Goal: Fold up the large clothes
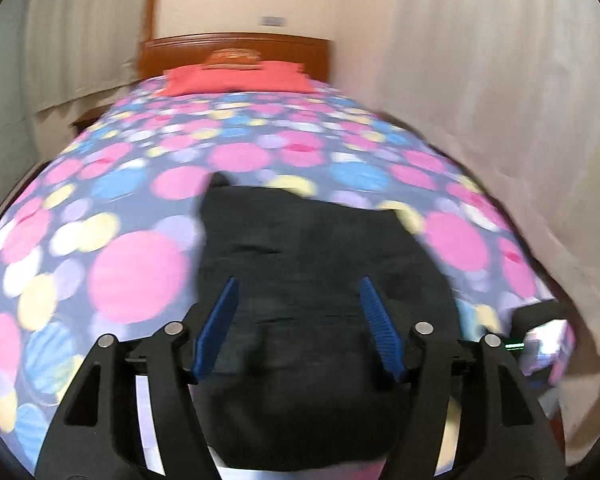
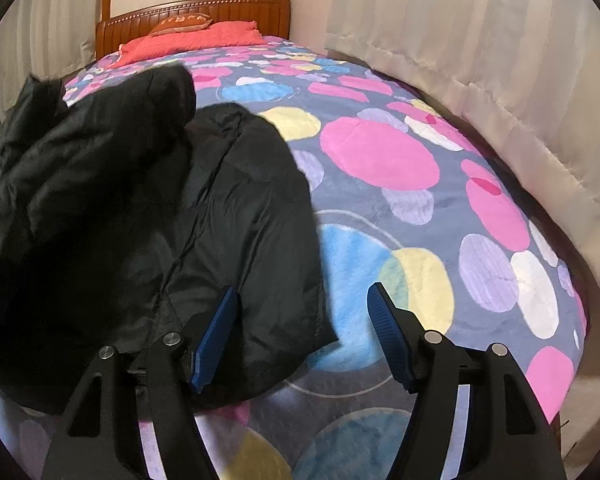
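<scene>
Both your left claw (image 1: 296, 328) and right claw (image 2: 302, 336) gape wide and empty over the black jacket (image 2: 140, 208) bunched at lower left of the bed (image 2: 380, 152), so pinching only its slippery top layer risks dragging it crooked.

Spotted bed (image 2: 380, 152), wooden headboard (image 2: 196, 14), curtains (image 2: 480, 60)
</scene>
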Demonstrator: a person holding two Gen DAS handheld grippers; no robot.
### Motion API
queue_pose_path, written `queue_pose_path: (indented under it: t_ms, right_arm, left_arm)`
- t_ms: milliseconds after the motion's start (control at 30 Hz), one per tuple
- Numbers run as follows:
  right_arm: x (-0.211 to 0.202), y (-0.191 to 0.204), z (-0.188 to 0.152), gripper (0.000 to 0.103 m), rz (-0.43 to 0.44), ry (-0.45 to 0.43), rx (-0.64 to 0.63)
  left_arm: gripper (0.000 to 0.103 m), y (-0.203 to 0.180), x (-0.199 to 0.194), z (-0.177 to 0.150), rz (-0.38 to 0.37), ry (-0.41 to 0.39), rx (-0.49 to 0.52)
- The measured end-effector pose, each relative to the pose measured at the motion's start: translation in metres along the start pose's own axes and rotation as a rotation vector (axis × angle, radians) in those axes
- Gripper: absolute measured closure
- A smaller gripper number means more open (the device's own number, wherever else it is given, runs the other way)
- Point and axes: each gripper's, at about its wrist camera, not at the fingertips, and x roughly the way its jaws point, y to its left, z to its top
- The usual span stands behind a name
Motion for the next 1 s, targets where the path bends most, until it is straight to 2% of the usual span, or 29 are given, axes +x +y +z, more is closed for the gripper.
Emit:
queue_pose_path:
  t_ms: [167, 300, 367, 433, 533, 800, 1000]
  right_arm:
    - [-0.022, -0.001, 0.017, 0.036, 0.027, -0.041, 0.032]
    - [-0.042, 0.012, 0.038, 0.036, 0.128, -0.079, 0.06]
    - [-0.045, 0.023, 0.045, 0.03, 0.177, -0.079, 0.059]
    - [-0.047, 0.04, 0.051, 0.028, 0.221, -0.077, 0.044]
    - [-0.044, 0.061, 0.054, 0.028, 0.242, -0.064, 0.018]
    - [-0.046, 0.081, 0.06, 0.028, 0.249, -0.056, 0.008]
    - [-0.024, 0.094, 0.057, 0.028, 0.261, 0.03, 0.01]
  left_arm:
    - [0.038, 0.066, 0.019, -0.016, 0.099, 0.045, -0.114]
    - [0.033, 0.095, 0.032, -0.03, 0.093, 0.08, -0.184]
    - [0.032, 0.099, 0.039, -0.035, 0.07, 0.094, -0.204]
    - [0.032, 0.099, 0.047, -0.041, 0.057, 0.112, -0.203]
    - [0.032, 0.098, 0.05, -0.046, 0.063, 0.097, -0.189]
    - [0.032, 0.105, 0.056, -0.046, 0.071, 0.107, -0.186]
    - [0.032, 0.104, 0.062, -0.048, 0.075, 0.115, -0.185]
